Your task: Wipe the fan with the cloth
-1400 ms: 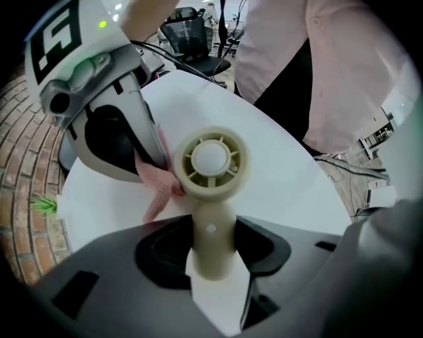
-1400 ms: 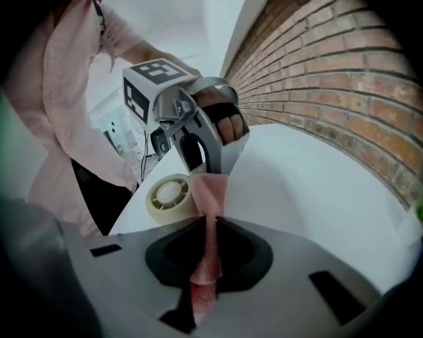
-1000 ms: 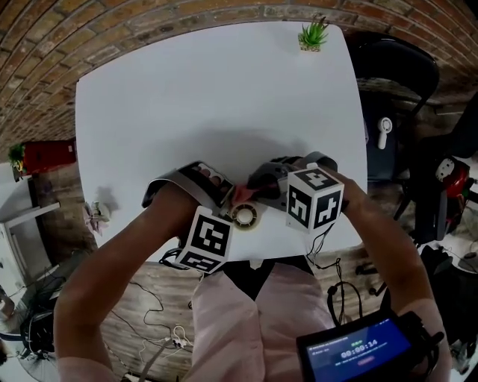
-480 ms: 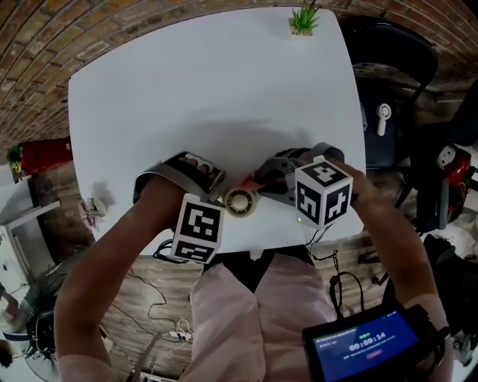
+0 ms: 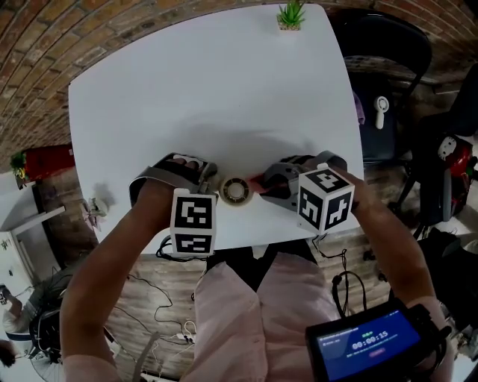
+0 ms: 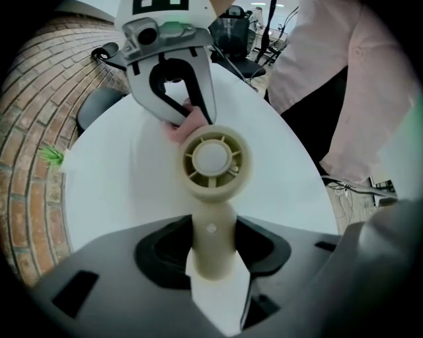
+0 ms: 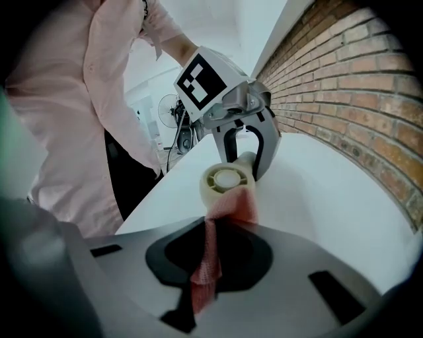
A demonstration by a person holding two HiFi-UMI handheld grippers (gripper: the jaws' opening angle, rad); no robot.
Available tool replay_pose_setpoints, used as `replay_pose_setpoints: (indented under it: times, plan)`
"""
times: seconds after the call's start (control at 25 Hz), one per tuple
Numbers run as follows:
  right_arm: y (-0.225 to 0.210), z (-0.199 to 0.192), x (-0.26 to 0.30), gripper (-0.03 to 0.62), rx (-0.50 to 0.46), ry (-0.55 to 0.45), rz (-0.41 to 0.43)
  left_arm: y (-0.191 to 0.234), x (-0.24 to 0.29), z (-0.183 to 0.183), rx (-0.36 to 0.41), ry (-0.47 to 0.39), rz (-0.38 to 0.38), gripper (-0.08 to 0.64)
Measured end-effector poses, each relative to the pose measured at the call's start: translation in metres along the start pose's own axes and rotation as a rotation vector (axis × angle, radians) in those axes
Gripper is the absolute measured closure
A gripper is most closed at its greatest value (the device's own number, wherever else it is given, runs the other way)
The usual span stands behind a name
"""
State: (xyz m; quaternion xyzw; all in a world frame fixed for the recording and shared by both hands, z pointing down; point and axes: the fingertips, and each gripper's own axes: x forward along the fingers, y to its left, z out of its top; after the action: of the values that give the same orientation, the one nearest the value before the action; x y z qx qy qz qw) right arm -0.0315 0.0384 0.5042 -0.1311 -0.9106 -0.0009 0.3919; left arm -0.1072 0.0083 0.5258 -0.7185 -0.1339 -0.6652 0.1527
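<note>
left gripper hides the fan handle's base.

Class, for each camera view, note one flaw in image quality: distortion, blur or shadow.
Head view: the wide lens bows the white table's edges. Left gripper view: black corners ring the frame; the cream plastic fan looks sharp. Right gripper view: the pink cloth blurs close to the lens.

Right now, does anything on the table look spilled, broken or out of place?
Nothing stands out. The left hand-held gripper holds the fan by its handle, the right hand-held gripper holds the cloth against the fan's head, and the plant stands upright at the table's far edge.
</note>
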Motion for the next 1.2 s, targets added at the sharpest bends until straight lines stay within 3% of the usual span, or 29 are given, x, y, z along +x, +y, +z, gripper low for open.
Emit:
replay_pose_setpoints:
  times: [0.12,0.28,0.52,0.68,0.84,0.92,1.08,1.2]
  plan:
    - [0.009,0.002,0.003,0.563,0.025,-0.006,-0.005,0.001,0.000,-0.001,-0.049,0.012,0.016,0.365]
    - [0.019,0.007,0.010,0.563,0.057,-0.022,-0.025,0.002,0.002,-0.005,-0.171,0.006,0.004,0.365]
    - [0.027,0.019,0.008,0.561,0.126,-0.076,-0.086,0.009,0.004,-0.012,-0.401,0.026,0.034,0.365]
    - [0.031,0.023,-0.017,0.561,0.207,-0.107,-0.175,0.005,0.005,-0.017,-0.617,0.044,0.080,0.364]
    - [0.031,0.029,-0.049,0.561,0.287,-0.165,-0.271,-0.001,0.004,-0.020,-0.746,-0.028,0.099,0.343]
    - [0.031,0.033,-0.067,0.560,0.320,-0.203,-0.318,-0.010,0.001,-0.019,-0.808,-0.103,0.046,0.190]
    - [0.032,0.033,-0.089,0.560,0.352,-0.247,-0.368,-0.023,-0.013,-0.027,-0.943,-0.256,-0.012,0.190]
    - [0.037,0.026,-0.089,0.558,0.367,-0.247,-0.364,-0.036,-0.011,-0.027,-0.942,-0.267,-0.060,0.190]
